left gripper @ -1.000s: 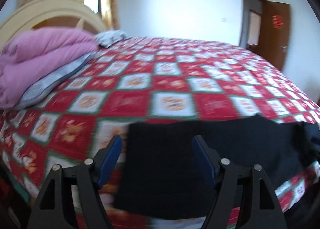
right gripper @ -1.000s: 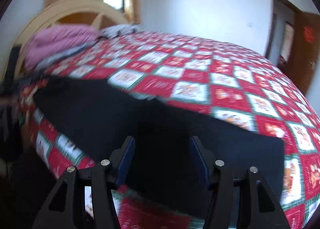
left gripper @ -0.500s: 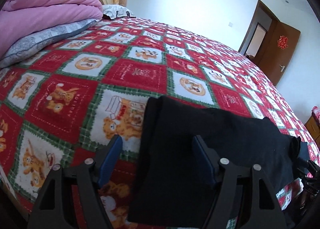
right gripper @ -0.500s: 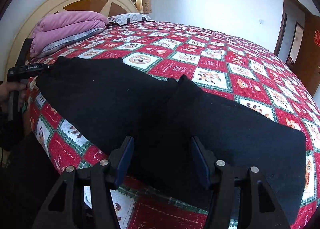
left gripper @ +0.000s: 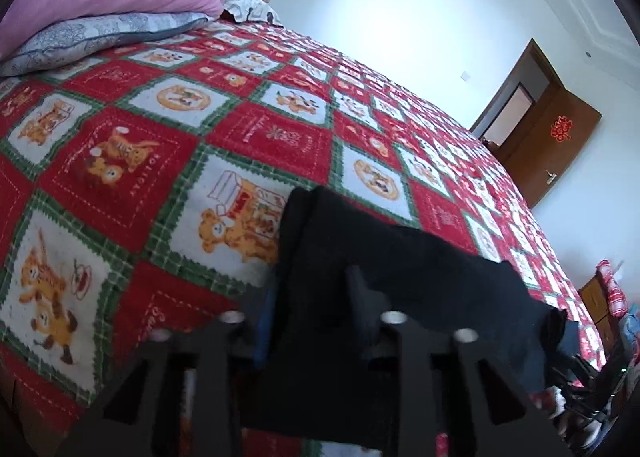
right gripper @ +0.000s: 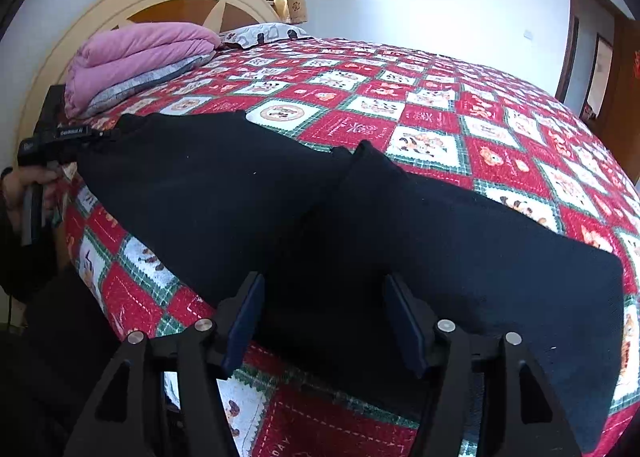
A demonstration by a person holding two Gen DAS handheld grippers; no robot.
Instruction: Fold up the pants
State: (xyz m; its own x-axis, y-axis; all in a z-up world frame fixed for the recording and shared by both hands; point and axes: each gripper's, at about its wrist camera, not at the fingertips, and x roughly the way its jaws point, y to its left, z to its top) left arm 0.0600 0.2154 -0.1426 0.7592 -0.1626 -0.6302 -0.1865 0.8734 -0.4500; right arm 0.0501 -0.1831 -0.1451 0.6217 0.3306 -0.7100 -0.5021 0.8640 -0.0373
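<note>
Gripping one end of the black pants [right gripper: 360, 225] with the left gripper [left gripper: 312, 297]: its jaws have just been closing and now pinch the folded cloth edge between the pads. That's the end at 9 o'clock in the right wrist view, where the left tool [right gripper: 60, 141] meets the fabric beside the person's hand [right gripper: 28, 185].

Pants lie flat on the red patchwork bedspread [right gripper: 440, 105] along the near bed edge. Long axis runs 9-to-3 in the right view, dropping slightly toward 4. There's a raised crease near mid-length, at about 12 from the right jaws.

Right gripper [right gripper: 324, 317] has its jaws apart, having just opened a little wider. It's angled down over the near hem around mid-length, with cloth showing between the blue pads; pads don't look pressed on anything.

Key relation: left has one end, the free end [right gripper: 580, 317] sits at 3–4 o'clock from the right jaws, well apart. Right hand is the nearer one to it. My read: right needs to shift toward 3 along the axis, or bite the near hem where it is, before any fold goes over.

Pink quilt [right gripper: 136, 53] at 10–11 o'clock, clear of the work.
</note>
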